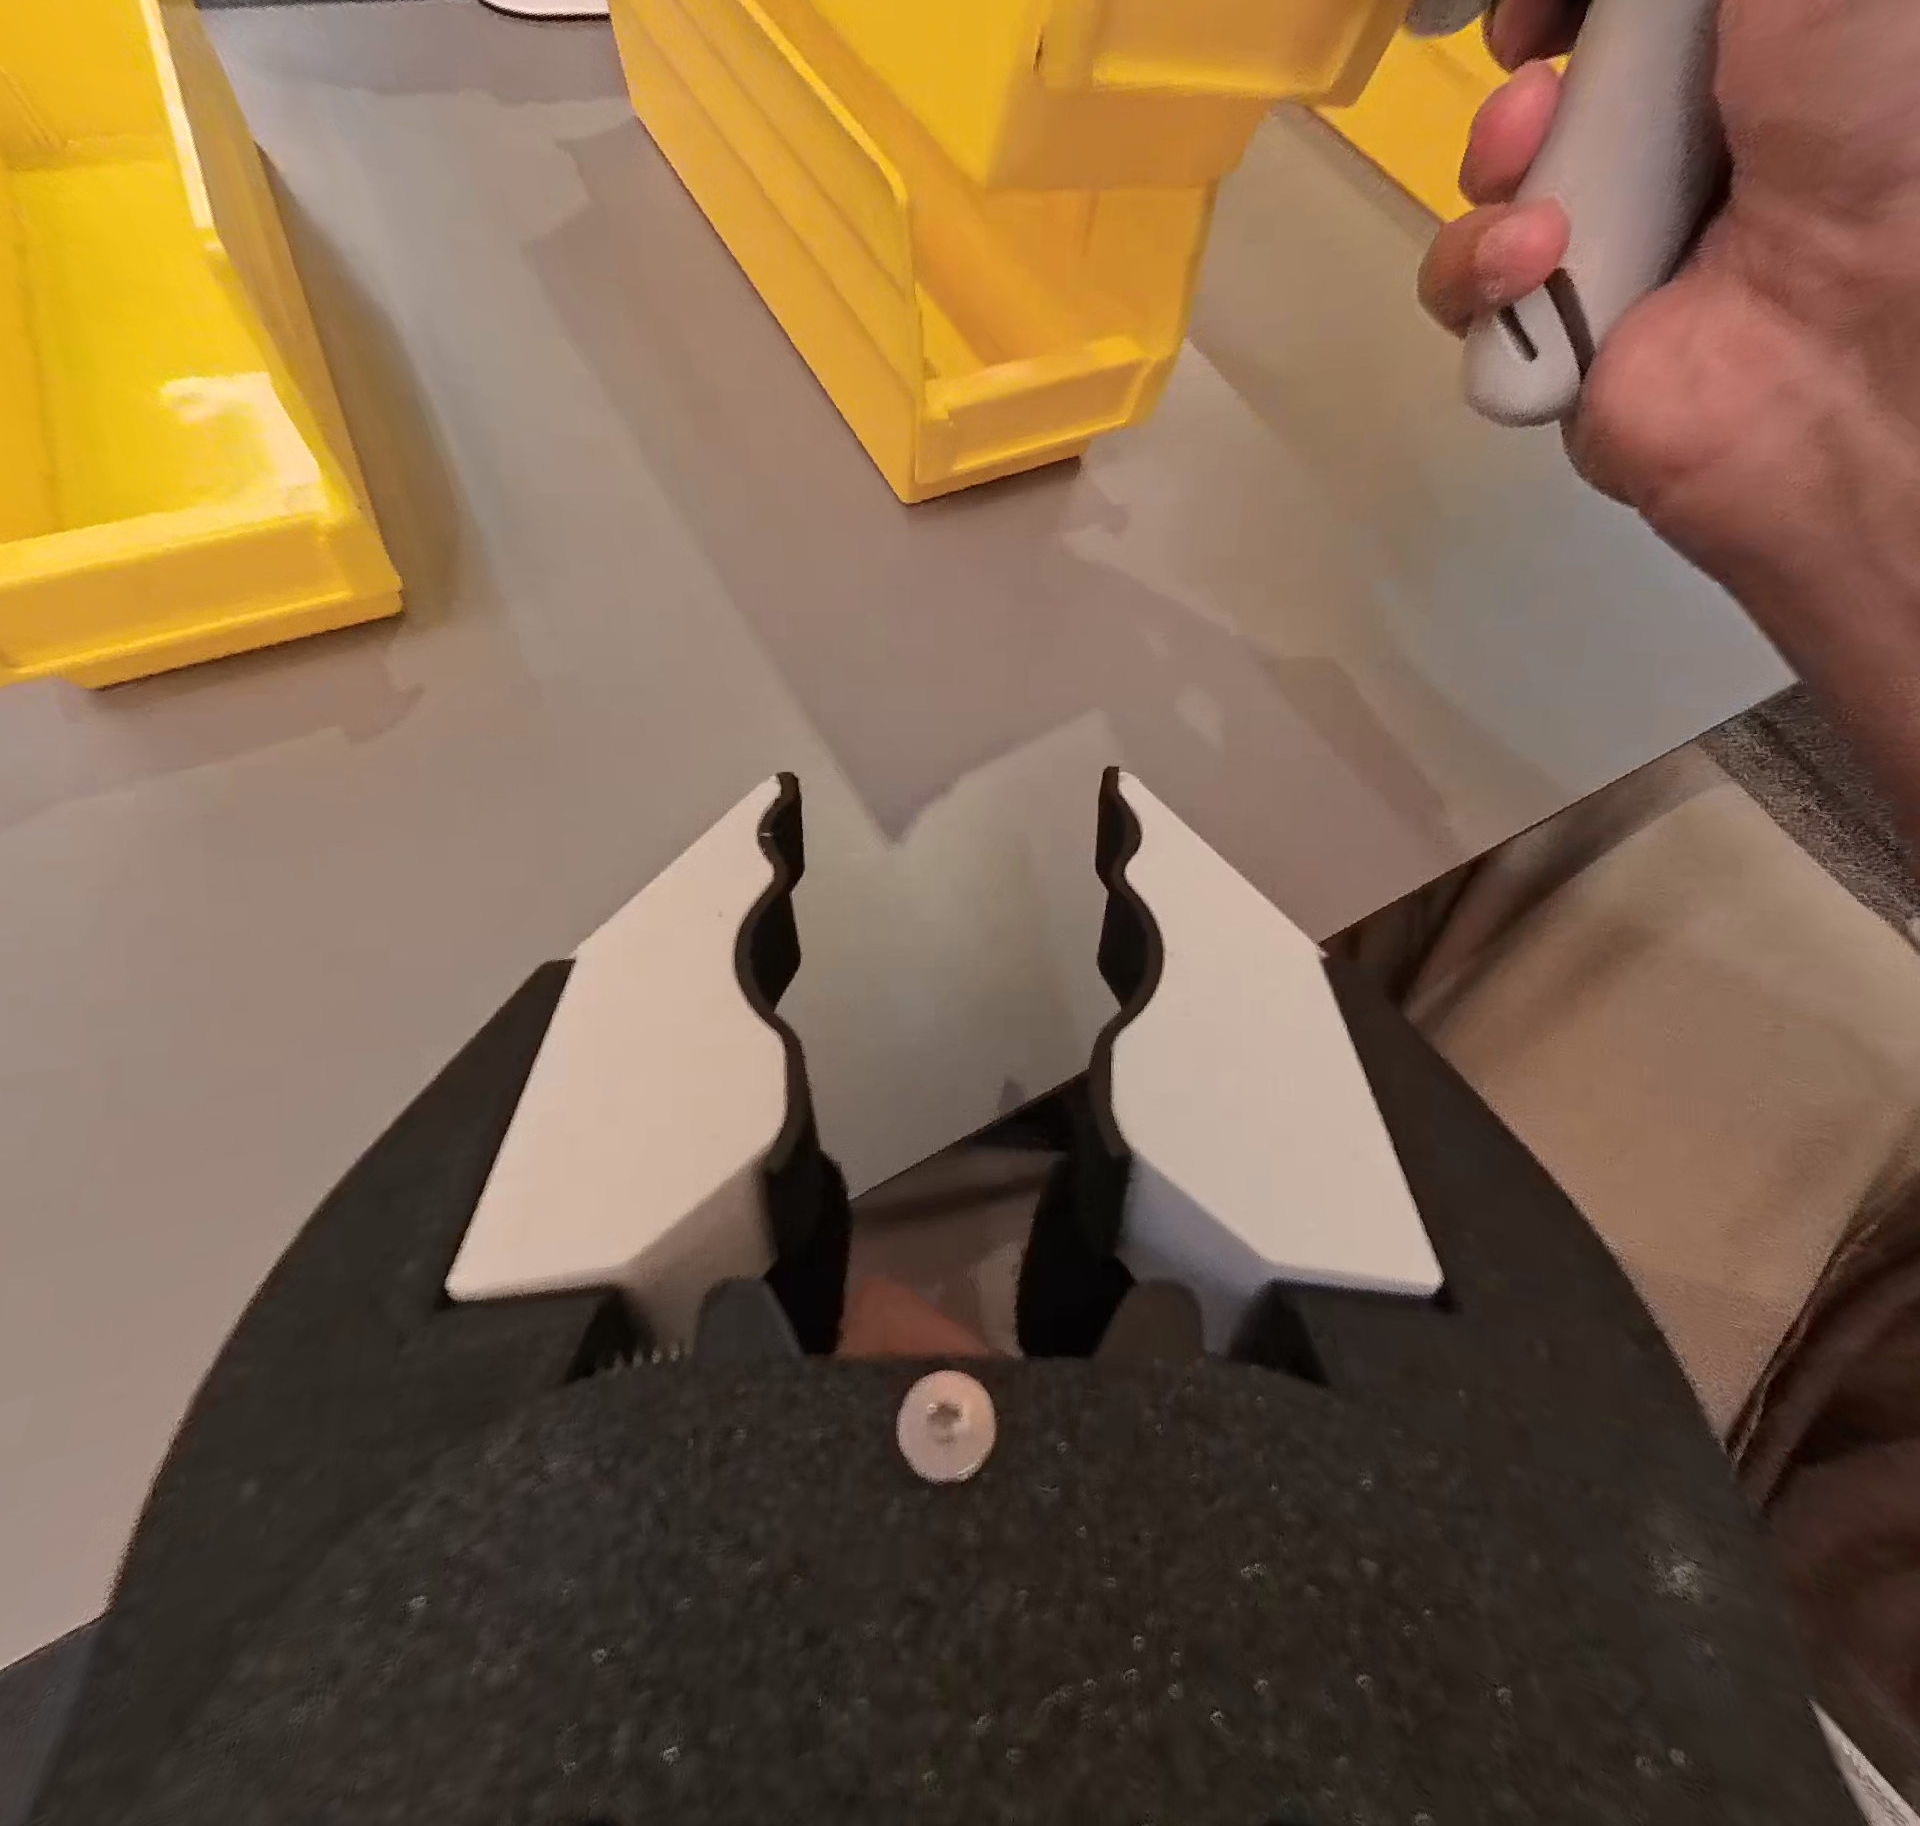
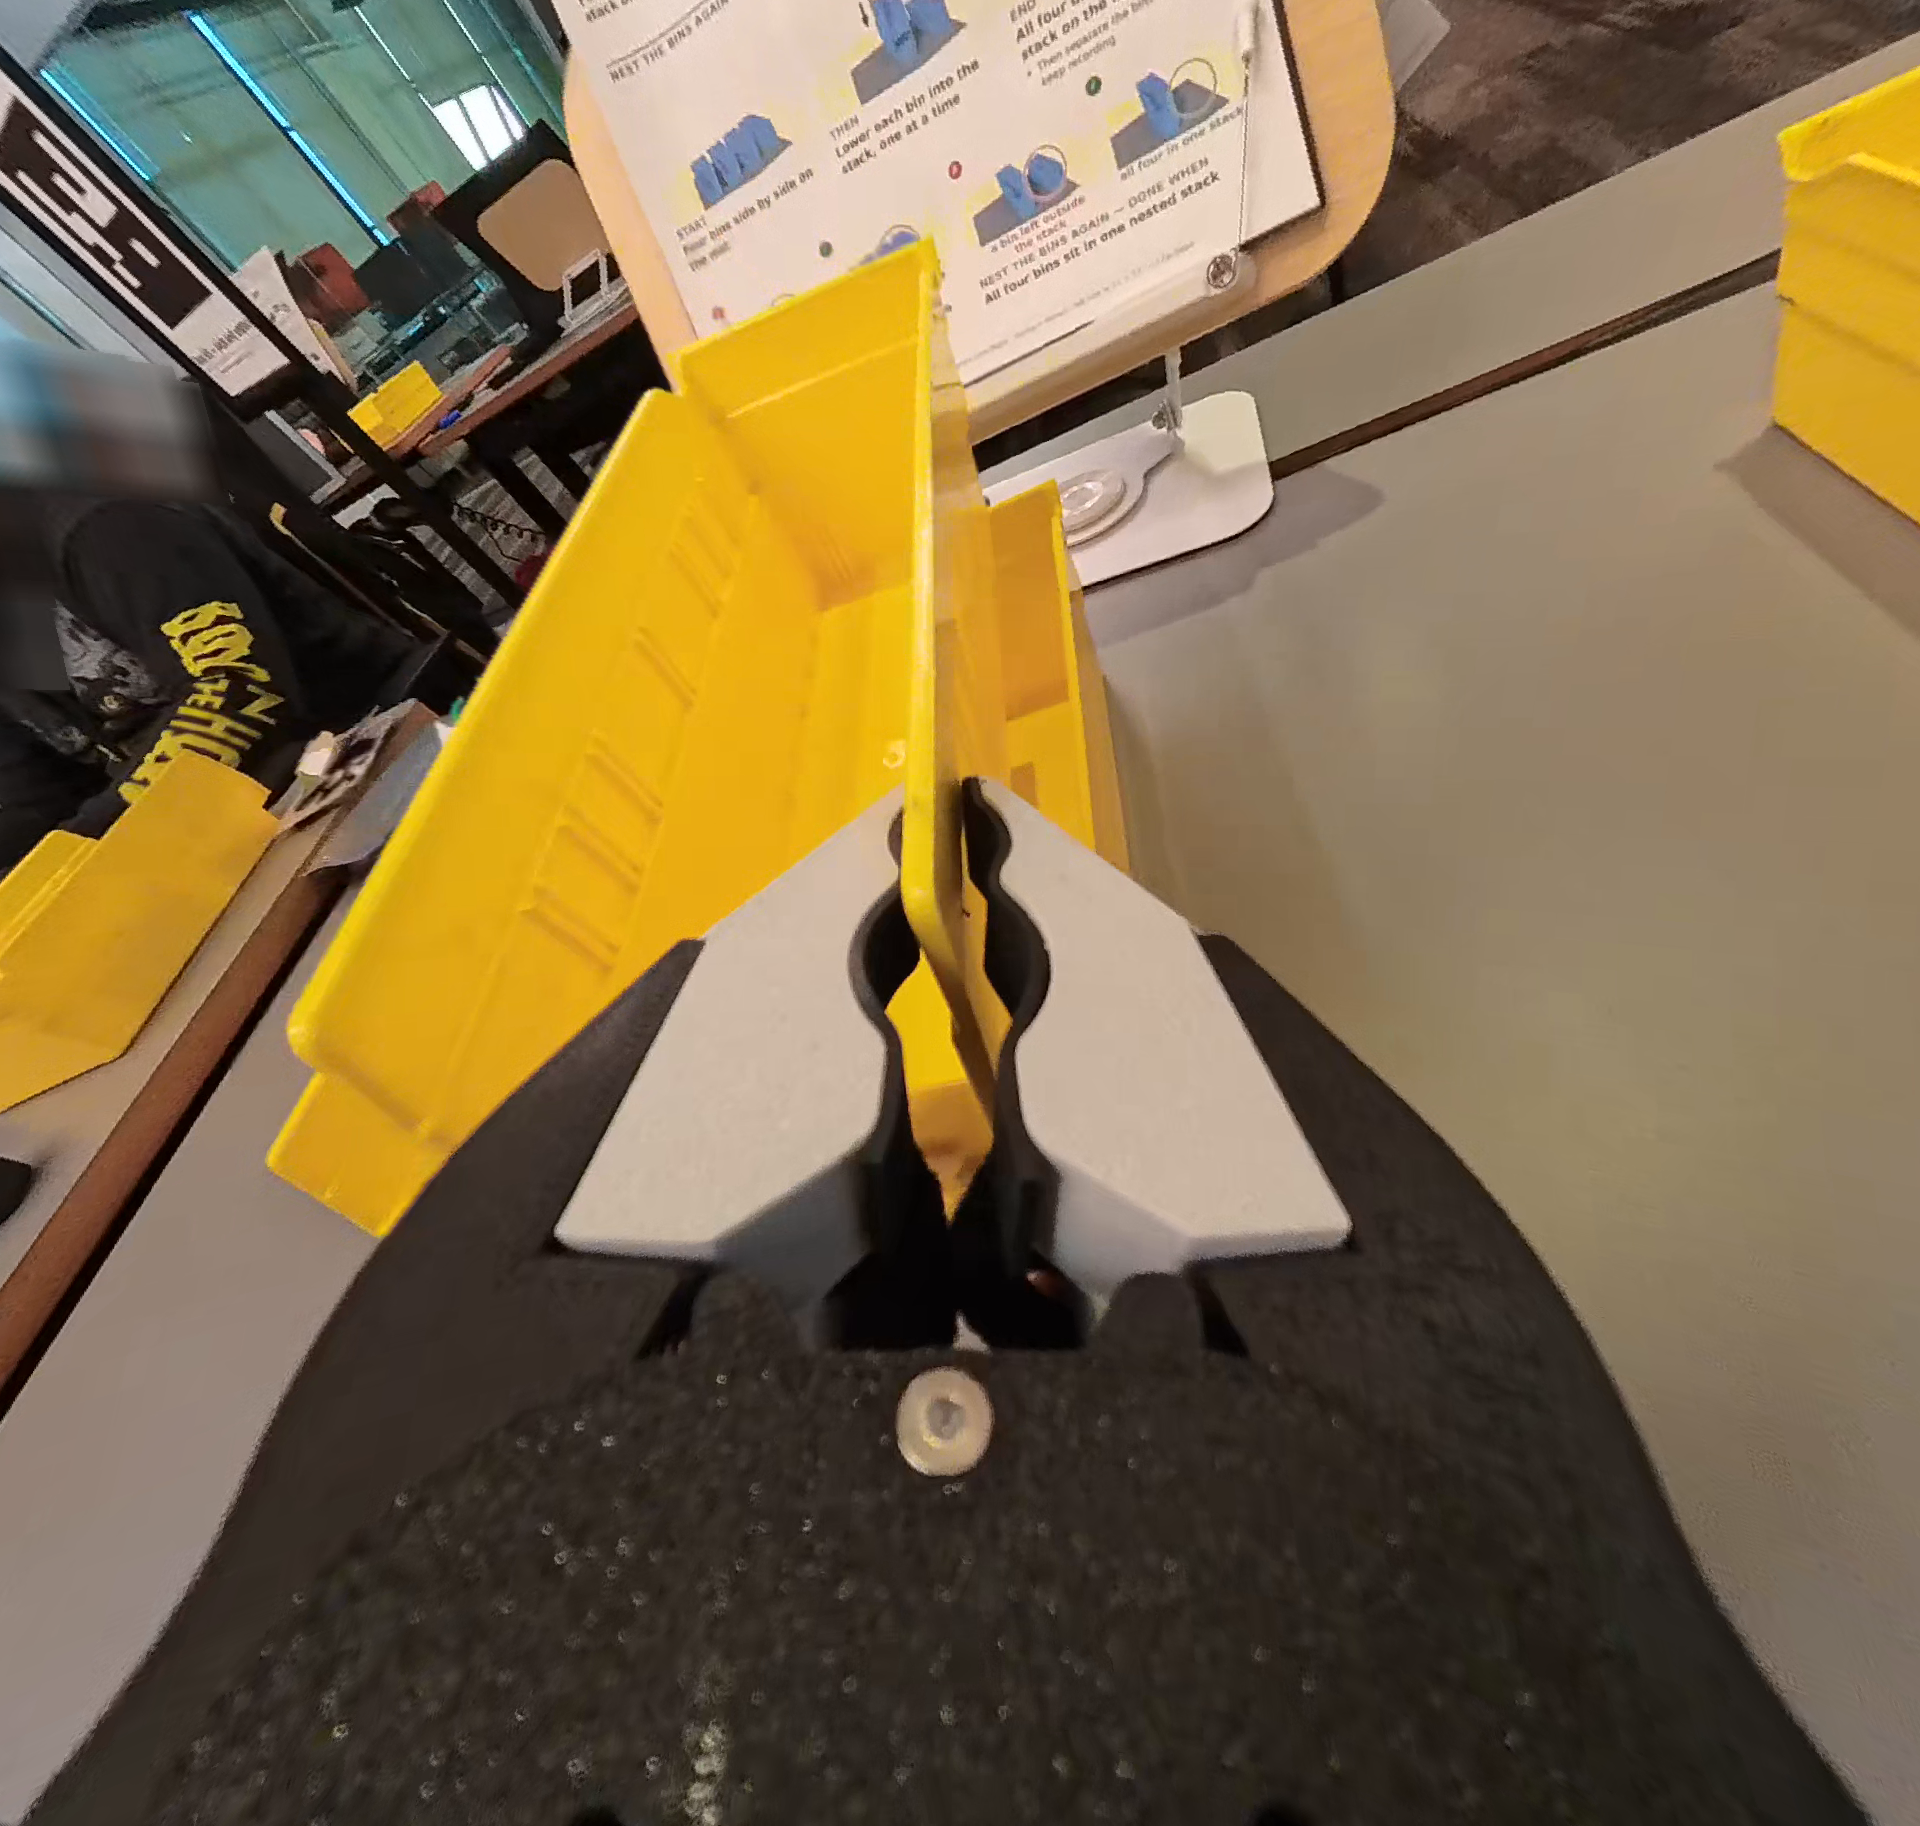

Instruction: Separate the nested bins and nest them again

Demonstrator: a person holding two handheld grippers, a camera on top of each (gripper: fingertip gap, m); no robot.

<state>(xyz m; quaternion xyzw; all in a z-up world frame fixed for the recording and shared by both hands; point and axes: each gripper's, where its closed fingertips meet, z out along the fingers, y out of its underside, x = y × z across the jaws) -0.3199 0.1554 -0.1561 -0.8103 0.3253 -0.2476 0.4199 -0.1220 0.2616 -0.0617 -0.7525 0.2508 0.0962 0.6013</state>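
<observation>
Grey table [image 1: 623, 737]: bears a yellow bin stack [image 1: 831, 249] at centre and a single yellow bin [image 1: 156, 374] apart to its left; a further yellow bin [image 2: 1849, 322] sits well to the right. Lifted bin [image 2: 644, 737]: tilted above the stack, one side wall clenched in the right gripper [image 2: 940, 841]; judged to be the re-nesting step, next calling for squaring it over the stack and lowering. Left gripper [image 1: 951, 810]: released, empty, near the table edge

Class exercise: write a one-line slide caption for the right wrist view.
Right gripper clamps the side wall of a tilted yellow bin above the grey table.
</observation>
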